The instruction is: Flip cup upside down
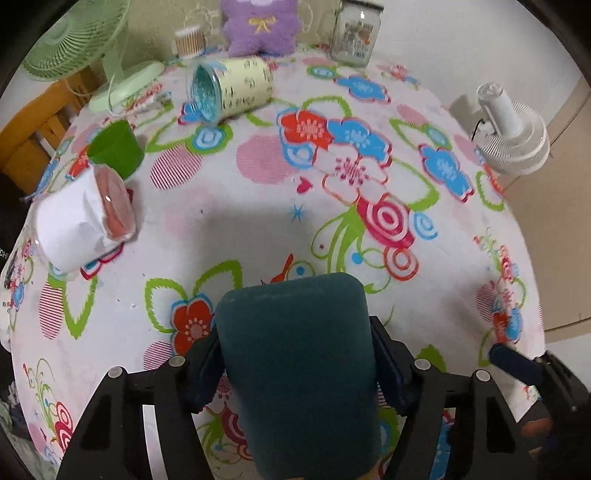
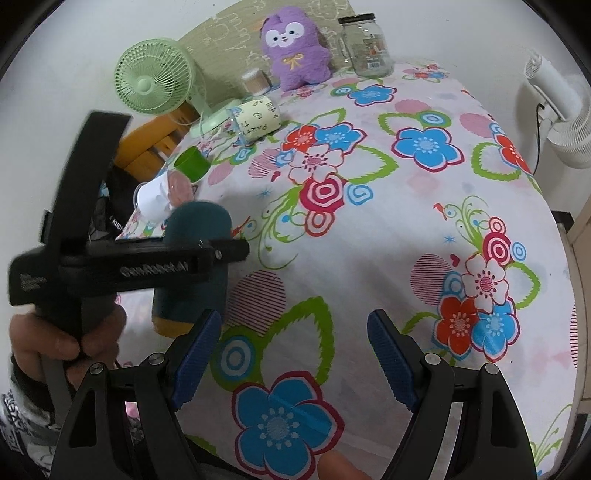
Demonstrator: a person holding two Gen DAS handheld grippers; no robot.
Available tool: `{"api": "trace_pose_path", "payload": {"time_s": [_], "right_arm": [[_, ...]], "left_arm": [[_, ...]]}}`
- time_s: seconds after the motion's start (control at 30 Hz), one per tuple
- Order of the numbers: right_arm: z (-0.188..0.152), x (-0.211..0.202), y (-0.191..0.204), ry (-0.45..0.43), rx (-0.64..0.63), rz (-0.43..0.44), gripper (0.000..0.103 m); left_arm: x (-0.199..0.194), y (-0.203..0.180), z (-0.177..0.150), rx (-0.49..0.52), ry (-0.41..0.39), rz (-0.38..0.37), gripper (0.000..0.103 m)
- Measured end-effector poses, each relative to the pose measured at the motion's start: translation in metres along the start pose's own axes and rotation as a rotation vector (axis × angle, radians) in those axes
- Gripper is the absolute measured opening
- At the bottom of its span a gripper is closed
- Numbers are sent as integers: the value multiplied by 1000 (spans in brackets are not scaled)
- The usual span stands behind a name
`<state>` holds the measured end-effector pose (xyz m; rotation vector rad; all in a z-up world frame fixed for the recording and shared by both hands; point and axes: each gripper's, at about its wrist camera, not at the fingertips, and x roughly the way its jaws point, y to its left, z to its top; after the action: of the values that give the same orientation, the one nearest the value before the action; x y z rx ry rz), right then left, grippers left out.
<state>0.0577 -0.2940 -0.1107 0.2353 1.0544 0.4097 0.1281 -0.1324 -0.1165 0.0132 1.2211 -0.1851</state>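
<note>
My left gripper (image 1: 297, 369) is shut on a dark teal cup (image 1: 299, 369), its closed base pointing forward, held above the flowered tablecloth (image 1: 258, 206). In the right wrist view the same cup (image 2: 195, 266) shows at the left, base up and its yellowish rim down, clamped in the left gripper (image 2: 192, 258) in a hand. My right gripper (image 2: 295, 354) is open and empty over the cloth, to the right of the cup. One of its fingers (image 1: 513, 365) shows at the right edge of the left wrist view.
At the back left lie a cream patterned cup on its side (image 1: 236, 86), a green cup (image 1: 116, 149) and a white-wrapped cup on its side (image 1: 85, 221). A green fan (image 1: 74, 37), purple plush (image 1: 260, 26), glass jar (image 1: 354, 33) and white fan (image 1: 511, 129) ring the table.
</note>
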Motion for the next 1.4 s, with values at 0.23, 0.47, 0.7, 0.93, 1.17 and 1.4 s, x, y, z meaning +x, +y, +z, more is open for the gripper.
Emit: {"api": "trace_pose_path", "payload": {"time_s": [0.23,0.47,0.7,0.93,1.17,1.4], "right_arm": [[-1,-4,10,-11,-19,-3,83],[-3,-10,24,-19,-51,-2,83],[-4,-20,35,-39,-79,-17,83],[-8,-25,45,-52,-113,-30,83],[-9,-18,43,-35,-107,-42,84],[-7,-16,41,-32,-106,-52,84]], "left_arm": [[-32,3,2,1,-88,-12,70],[-54,7,-2,-7,-150,-10,68],[-83,5,-10,5,-211,-16,67],[-99,-4,-20,38,-238,5,67],[-70,-2,-26,27,-172,27,68],[-60,-2,-28,19,-157,28,78]]}}
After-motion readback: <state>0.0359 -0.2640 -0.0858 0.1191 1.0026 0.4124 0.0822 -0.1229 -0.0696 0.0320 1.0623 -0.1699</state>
